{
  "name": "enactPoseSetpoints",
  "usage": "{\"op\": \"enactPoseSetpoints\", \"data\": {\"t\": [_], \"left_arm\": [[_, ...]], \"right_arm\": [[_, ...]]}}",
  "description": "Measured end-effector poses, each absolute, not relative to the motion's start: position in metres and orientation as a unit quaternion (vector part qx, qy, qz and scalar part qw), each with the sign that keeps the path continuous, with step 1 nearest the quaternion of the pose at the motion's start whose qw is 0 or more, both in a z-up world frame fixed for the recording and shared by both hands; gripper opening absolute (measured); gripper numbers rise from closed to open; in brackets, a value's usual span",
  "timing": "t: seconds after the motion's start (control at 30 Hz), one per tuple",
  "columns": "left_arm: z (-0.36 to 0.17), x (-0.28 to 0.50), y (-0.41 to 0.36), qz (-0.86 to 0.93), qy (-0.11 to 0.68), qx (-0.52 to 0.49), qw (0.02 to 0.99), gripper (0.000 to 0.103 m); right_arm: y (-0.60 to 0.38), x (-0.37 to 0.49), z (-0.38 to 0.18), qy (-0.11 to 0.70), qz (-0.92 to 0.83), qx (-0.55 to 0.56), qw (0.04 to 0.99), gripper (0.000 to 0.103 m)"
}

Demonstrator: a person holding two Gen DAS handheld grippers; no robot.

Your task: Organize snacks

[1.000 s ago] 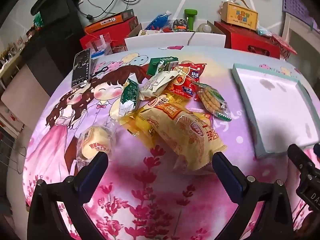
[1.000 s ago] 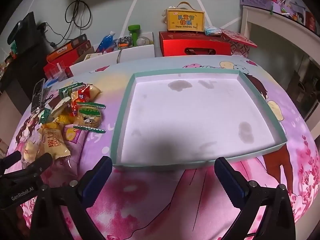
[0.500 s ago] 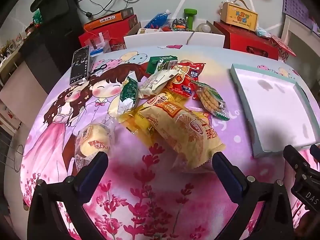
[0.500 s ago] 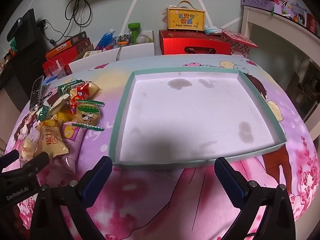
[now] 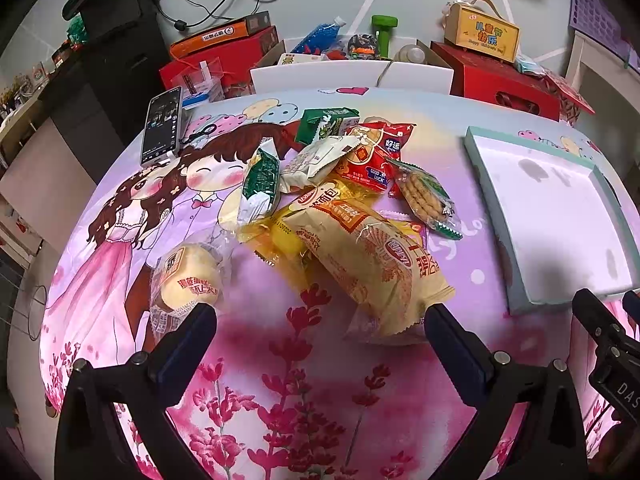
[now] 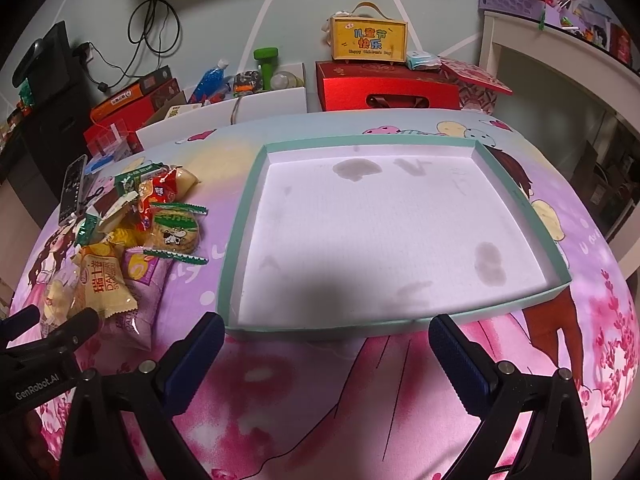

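A heap of snack packs lies on the cartoon tablecloth: a large yellow bread pack [image 5: 372, 264], a red pack [image 5: 376, 156], a biscuit pack [image 5: 424, 196], a green pack [image 5: 262, 176] and a clear-wrapped bun [image 5: 188, 280]. The heap also shows in the right wrist view [image 6: 132, 232]. A shallow teal-rimmed tray [image 6: 240, 220] lies empty to the right of the heap, also in the left wrist view [image 5: 492, 200]. My left gripper [image 5: 320, 320] is open, just short of the bread pack. My right gripper [image 6: 326, 334] is open at the tray's near rim.
A phone [image 5: 162, 126] lies at the table's far left. Red boxes [image 6: 384, 88], a yellow gift box [image 6: 368, 38], bottles and white cartons stand behind the table. A white shelf [image 6: 560, 60] is at the right.
My left gripper has drawn back slightly from the snack heap. My right gripper has barely moved. Both stay open.
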State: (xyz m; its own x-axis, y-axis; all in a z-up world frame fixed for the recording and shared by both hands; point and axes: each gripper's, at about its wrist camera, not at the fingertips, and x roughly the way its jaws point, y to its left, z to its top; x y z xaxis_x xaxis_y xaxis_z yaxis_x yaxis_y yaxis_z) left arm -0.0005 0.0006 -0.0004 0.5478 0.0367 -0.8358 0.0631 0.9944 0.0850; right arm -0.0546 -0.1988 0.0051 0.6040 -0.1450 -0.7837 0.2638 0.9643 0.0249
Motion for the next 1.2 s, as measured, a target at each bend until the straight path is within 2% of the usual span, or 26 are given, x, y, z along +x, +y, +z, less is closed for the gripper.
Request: {"op": "enactPoseSetpoints", "data": {"t": [1.2], "left_arm": [[-0.0022, -0.0014, 0.0038, -0.008, 0.478, 0.052, 0.877, 0.103]], "right_arm": [[-0.1993, -0.0551, 0.0065, 0.428, -0.114, 0.071, 0.894, 0.103]]}}
